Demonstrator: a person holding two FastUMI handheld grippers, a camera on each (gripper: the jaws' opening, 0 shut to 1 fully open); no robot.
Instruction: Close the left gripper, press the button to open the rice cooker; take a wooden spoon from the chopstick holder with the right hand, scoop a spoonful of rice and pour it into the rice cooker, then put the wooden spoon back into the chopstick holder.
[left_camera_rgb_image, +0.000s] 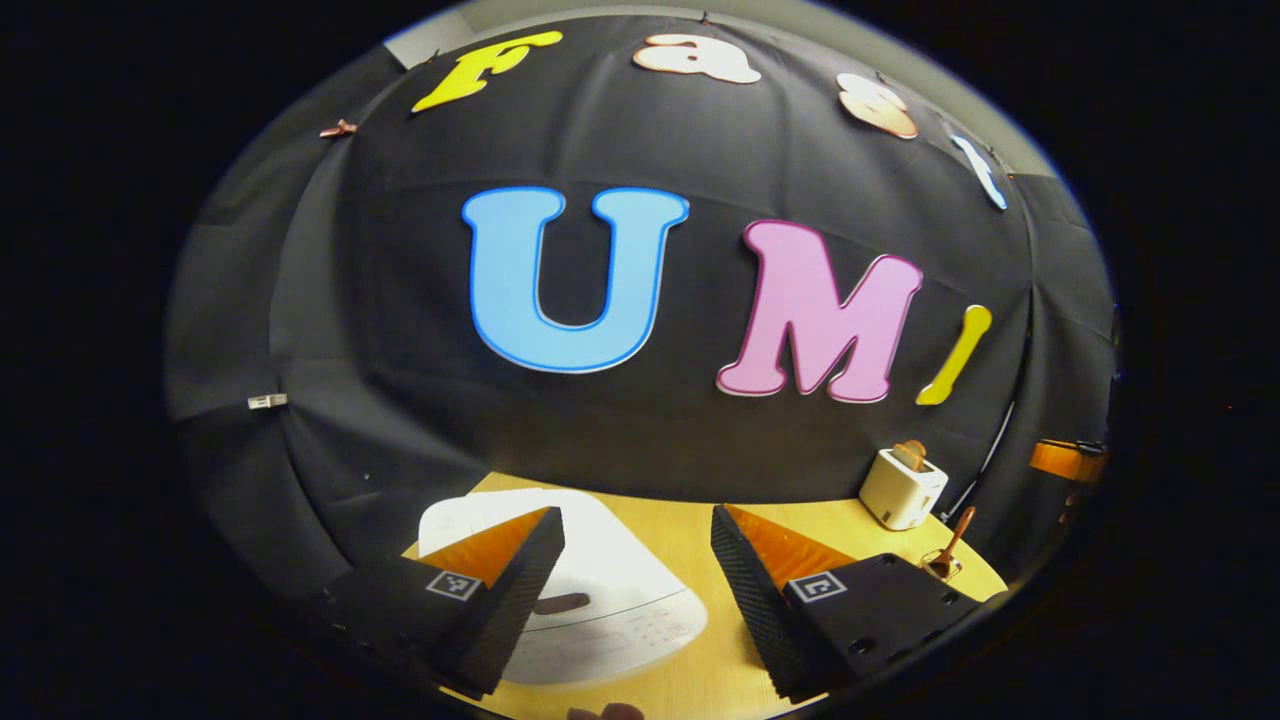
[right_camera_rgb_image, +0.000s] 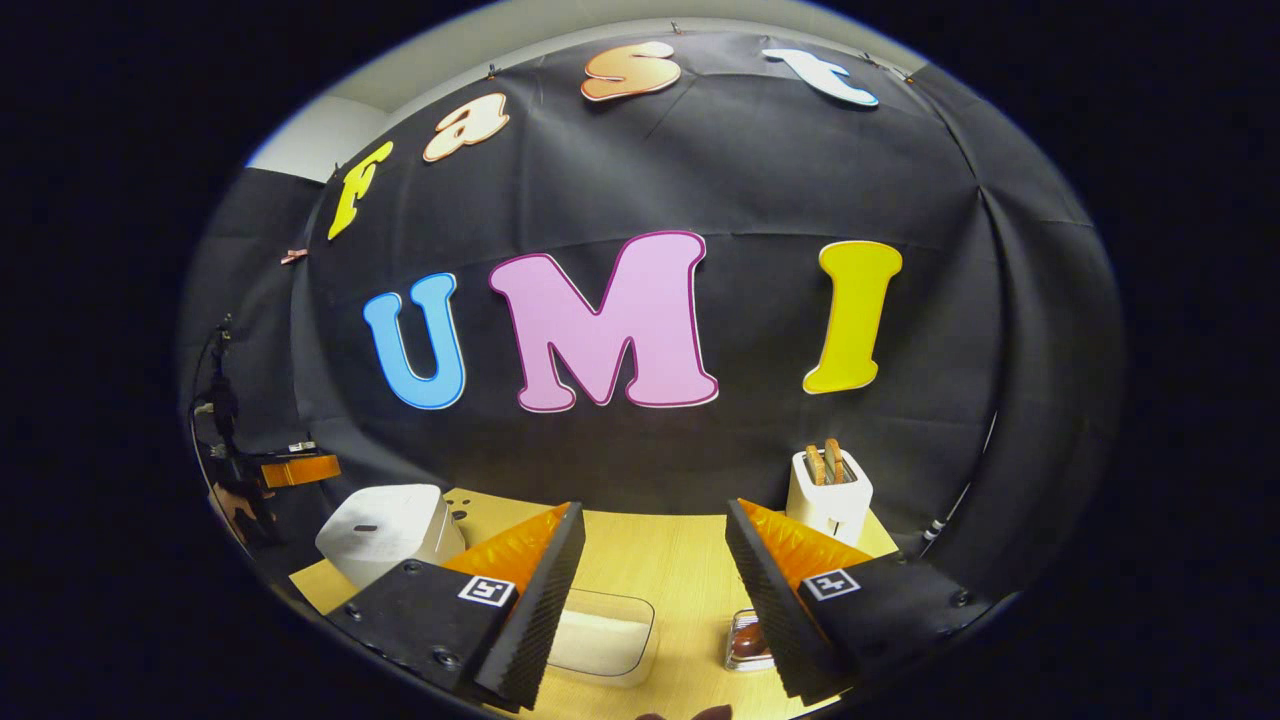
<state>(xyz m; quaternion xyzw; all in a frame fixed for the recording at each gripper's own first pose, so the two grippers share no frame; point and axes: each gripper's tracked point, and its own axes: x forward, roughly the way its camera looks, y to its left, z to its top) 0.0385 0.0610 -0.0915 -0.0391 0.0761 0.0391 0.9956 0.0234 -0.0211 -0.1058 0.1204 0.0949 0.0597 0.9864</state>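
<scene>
Task unstarted: left gripper (left_camera_rgb_image: 637, 560) and right gripper (right_camera_rgb_image: 650, 560) both spread and empty, rice cooker (left_camera_rgb_image: 600, 590) lid down below the left, wooden spoon (left_camera_rgb_image: 950, 550) standing in chopstick holder (right_camera_rgb_image: 748, 640), rice container (right_camera_rgb_image: 600, 635) untouched

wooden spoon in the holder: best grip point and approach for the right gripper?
Judging by the left gripper view, take the wooden spoon by its upper handle, coming from above. It stands bowl-down in the chopstick holder, handle leaning free above the rim near the toaster. The right gripper is open; close across the thin handle, then lift along its tilt.
</scene>
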